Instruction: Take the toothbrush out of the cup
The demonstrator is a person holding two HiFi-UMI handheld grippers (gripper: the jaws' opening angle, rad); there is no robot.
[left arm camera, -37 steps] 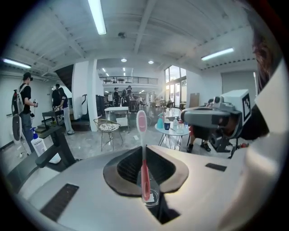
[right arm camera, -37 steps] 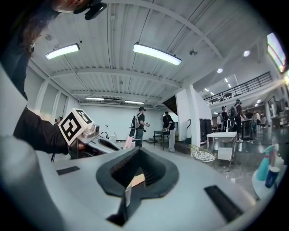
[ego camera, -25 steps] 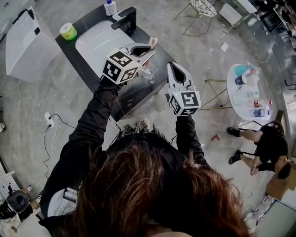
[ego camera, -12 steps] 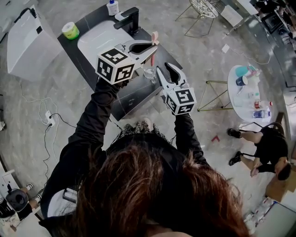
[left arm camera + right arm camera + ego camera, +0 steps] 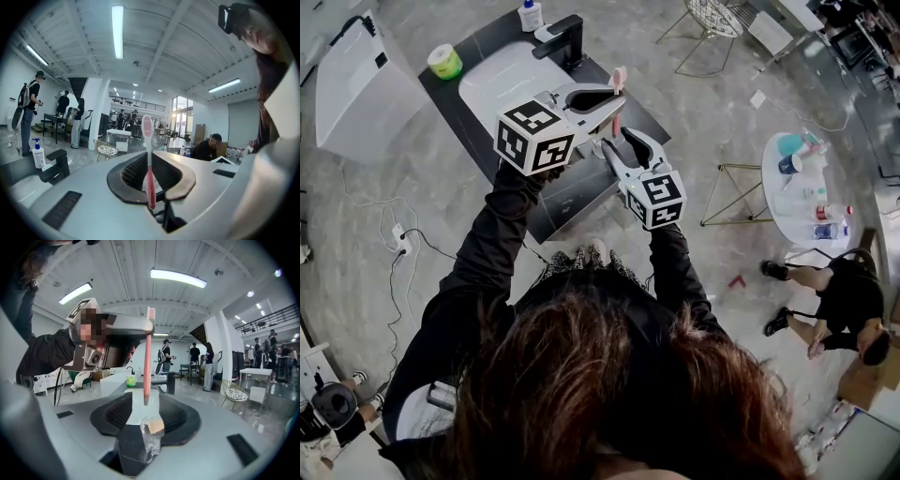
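My left gripper (image 5: 614, 97) is shut on a pink toothbrush (image 5: 617, 92) and holds it upright above the dark counter (image 5: 572, 192). In the left gripper view the toothbrush (image 5: 149, 164) stands pinched between the jaws, bristle end up. My right gripper (image 5: 622, 148) sits just below and right of it; its jaws have just been opening. In the right gripper view a clear glass cup (image 5: 150, 439) stands low between the wide jaws, and neither pad presses on it. The toothbrush (image 5: 147, 357) hangs above the cup with its lower tip clear of the rim.
A white sink basin (image 5: 502, 80) with a black faucet (image 5: 562, 37) lies behind the grippers. A green-lidded tub (image 5: 443, 62) and a soap bottle (image 5: 529, 14) stand beside it. A round white table (image 5: 783, 211) with bottles and a seated person (image 5: 844, 291) are at the right.
The right gripper has moved up and left to the cup and its jaws have opened wide. The left gripper has lifted the toothbrush a little higher.
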